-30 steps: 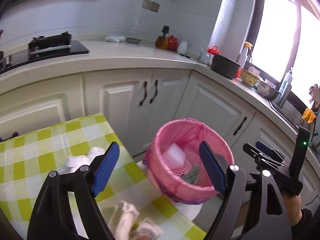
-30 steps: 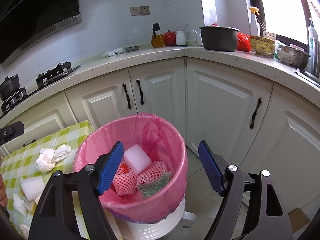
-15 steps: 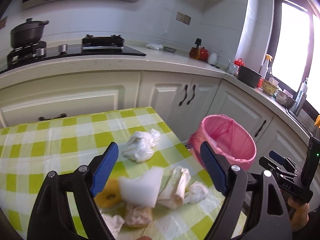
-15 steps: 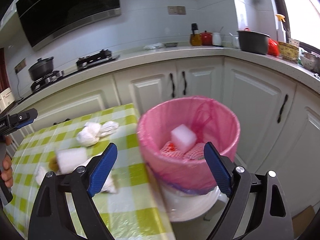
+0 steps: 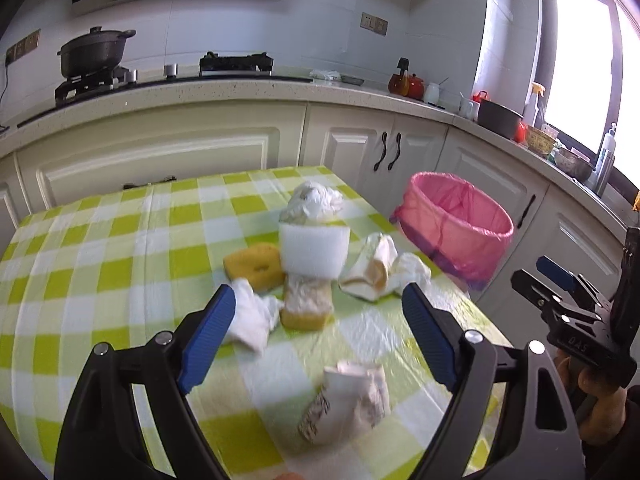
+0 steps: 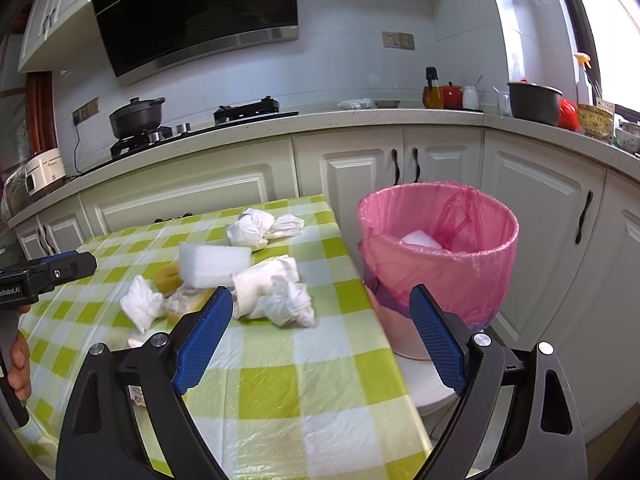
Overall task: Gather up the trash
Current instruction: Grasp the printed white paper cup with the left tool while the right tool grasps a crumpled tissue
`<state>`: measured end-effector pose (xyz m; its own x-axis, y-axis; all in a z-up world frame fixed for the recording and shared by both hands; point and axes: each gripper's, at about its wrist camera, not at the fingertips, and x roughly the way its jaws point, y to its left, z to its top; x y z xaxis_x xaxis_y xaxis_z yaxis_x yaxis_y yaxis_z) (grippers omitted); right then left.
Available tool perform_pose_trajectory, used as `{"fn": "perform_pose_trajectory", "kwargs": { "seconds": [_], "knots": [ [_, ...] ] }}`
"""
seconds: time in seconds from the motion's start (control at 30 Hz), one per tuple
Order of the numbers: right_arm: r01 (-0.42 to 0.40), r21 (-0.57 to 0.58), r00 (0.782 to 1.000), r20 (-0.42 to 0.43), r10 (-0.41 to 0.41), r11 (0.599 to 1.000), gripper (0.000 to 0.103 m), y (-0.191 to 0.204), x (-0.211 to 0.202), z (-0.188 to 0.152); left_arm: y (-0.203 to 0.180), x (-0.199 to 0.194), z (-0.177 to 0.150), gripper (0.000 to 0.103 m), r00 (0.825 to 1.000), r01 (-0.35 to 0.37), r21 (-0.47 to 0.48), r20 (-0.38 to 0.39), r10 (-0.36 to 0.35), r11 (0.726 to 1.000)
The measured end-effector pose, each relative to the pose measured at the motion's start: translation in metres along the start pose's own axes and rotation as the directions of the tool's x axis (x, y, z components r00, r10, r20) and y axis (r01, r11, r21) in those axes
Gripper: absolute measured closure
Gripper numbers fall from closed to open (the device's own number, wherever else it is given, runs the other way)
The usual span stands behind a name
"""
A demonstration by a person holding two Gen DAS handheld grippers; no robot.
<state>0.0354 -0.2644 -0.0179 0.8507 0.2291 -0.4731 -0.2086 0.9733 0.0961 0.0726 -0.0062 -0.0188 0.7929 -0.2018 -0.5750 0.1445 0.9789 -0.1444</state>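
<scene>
Trash lies heaped in the middle of the bench (image 5: 120,240), which wears a green and white checked cloth: a white foam block (image 5: 314,250) stands on edge at the centre, a yellow sponge (image 5: 254,266) just to its left, and a second, grubbier sponge (image 5: 306,304) on the near side, touching the block's foot. Crumpled white tissues ring them, one wad (image 5: 314,202) on the far side, one (image 5: 378,266) to the right near the bench edge, one (image 5: 252,318) at near left, and a blurred scrap of paper (image 5: 348,400) nearest of all. Off the right edge of the bench stands the waste bin with its pink liner (image 6: 438,248), close to the cloth; a white foam piece (image 6: 420,239) shows inside it. The left gripper (image 5: 316,336) hangs over the near side of the pile with its blue jaws wide apart and nothing between them. The right gripper (image 6: 320,344) is over the bench's right edge, between the pile and the bin; its jaws have just been opening, now stand spread wide, and carry nothing. A hand (image 5: 600,396) grips its handle at far right in the left view. Behind, white cabinets run under a counter with a black pot (image 6: 136,116) on the hob.
</scene>
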Motion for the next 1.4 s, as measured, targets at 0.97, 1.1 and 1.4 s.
{"fn": "perform_pose_trajectory", "kwargs": {
  "seconds": [0.97,1.1,1.4],
  "knots": [
    [-0.032,-0.049,0.996,-0.089,0.027,0.998,0.019,0.020,0.044,-0.022,-0.015,0.062,-0.063,0.042,0.980,0.001,0.026,-0.198,0.004,1.000],
    [-0.032,-0.062,0.994,-0.108,0.025,0.998,0.019,0.026,0.058,-0.016,-0.005,0.055,-0.054,0.042,0.986,-0.012,-0.004,-0.169,0.011,1.000],
    [-0.011,-0.041,0.981,-0.194,0.003,0.999,0.021,0.021,0.106,0.000,0.025,0.039,-0.026,0.041,0.994,-0.068,-0.057,-0.090,0.063,0.996]
  ]
}}
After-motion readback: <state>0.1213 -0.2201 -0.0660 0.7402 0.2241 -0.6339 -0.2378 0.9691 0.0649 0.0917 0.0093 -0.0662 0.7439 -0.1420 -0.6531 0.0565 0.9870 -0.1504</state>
